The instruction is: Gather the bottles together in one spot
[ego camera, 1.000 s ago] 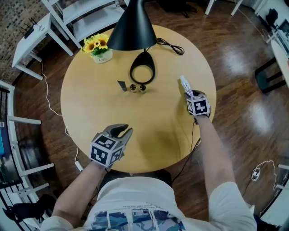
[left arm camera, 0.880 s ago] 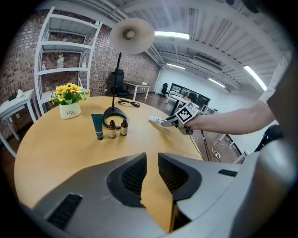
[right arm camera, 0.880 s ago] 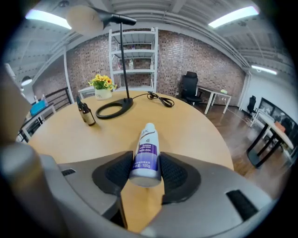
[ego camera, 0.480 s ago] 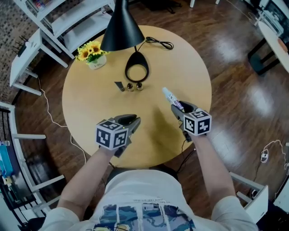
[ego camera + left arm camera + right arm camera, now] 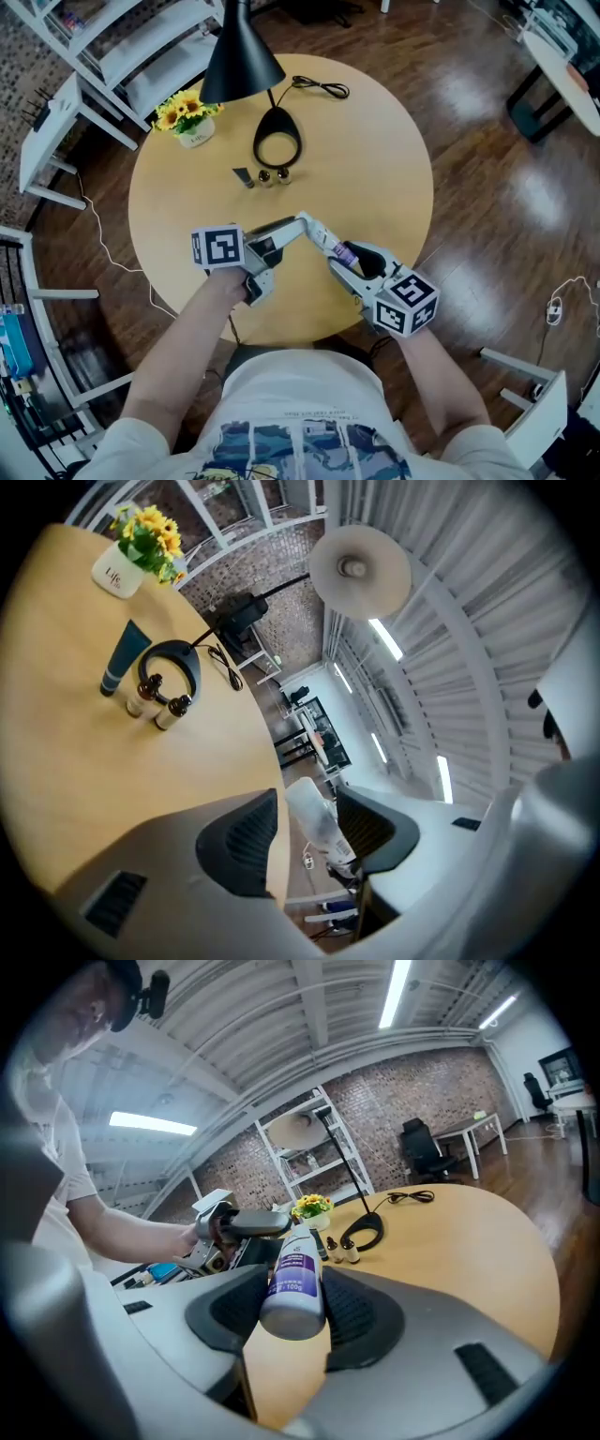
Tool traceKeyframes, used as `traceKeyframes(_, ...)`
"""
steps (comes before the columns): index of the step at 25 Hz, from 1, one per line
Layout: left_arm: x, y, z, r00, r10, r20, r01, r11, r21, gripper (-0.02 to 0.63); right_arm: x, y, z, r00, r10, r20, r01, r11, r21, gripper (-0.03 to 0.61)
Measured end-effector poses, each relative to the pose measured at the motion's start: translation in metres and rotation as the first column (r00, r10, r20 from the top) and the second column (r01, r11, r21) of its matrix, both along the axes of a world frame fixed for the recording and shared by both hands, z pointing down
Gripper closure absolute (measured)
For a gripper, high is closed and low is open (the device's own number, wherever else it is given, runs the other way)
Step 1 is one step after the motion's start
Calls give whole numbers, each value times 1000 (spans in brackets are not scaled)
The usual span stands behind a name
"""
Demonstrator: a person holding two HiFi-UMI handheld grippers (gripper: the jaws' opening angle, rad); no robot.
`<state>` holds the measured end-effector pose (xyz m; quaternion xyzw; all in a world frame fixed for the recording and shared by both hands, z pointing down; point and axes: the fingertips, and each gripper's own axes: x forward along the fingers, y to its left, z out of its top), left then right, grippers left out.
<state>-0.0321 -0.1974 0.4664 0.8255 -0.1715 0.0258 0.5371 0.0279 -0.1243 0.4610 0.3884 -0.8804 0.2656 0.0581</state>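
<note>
Being clamped by the fingers of the right gripper [image 5: 298, 1309], the bottle [image 5: 322, 240] is held between the just-opened fingers of the left gripper [image 5: 309, 832], likely for handover.

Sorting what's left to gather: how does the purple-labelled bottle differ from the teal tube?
The purple-labelled bottle is white, the teal tube dark. The bottle lies nearly level, gripped by the right tongs above the table; the tube stands upright on it, untouched. Both are slim.

Round wooden bench [image 5: 375, 159] recorded from above. Black lamp shade [image 5: 239, 61] at 12 o'clock, ring base [image 5: 278, 120] just inside it, cord [image 5: 328, 90] toward 1 o'clock. Potted sunflowers [image 5: 185, 112] at 10 o'clock, near the rim. White shelving [image 5: 159, 56] beyond, at 11 o'clock.
</note>
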Motion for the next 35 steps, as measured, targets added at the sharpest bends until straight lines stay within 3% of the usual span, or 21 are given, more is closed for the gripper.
traceKeyframes(3,0,7,-8,999,-2,-50,0,999,-40,414,-6,13,-3,999,-36,-37,38,998,58,376)
traceKeyframes(5,1,10,-13,999,22,-35,-22,1000,-8,494,-8,17,-1,995,-54,-79,61,994,89,376)
traceKeyframes(12,5,24,-13,994,85,65,-90,993,71,472,-13,30,4,970,-106,-220,147,973,179,374)
traceKeyframes(15,7,23,-15,996,69,55,-72,995,62,482,-11,32,4,966,-106,-237,151,972,182,374)
traceKeyframes(19,21,25,-29,991,108,74,-117,983,140,491,-3,31,14,955,-86,-285,148,968,204,370)
traceKeyframes(22,35,25,-38,976,155,150,-188,953,237,495,1,24,23,945,-51,-322,128,967,222,368)
traceKeyframes(27,52,23,-53,941,193,279,-294,873,389,500,3,9,32,935,-33,-354,112,973,203,362)
traceKeyframes(30,58,16,-51,916,166,366,-331,828,452,503,10,-1,36,936,-26,-351,94,980,178,355)
traceKeyframes(35,52,-16,-35,870,52,491,-337,789,514,503,20,-14,47,926,-22,-376,74,989,125,342)
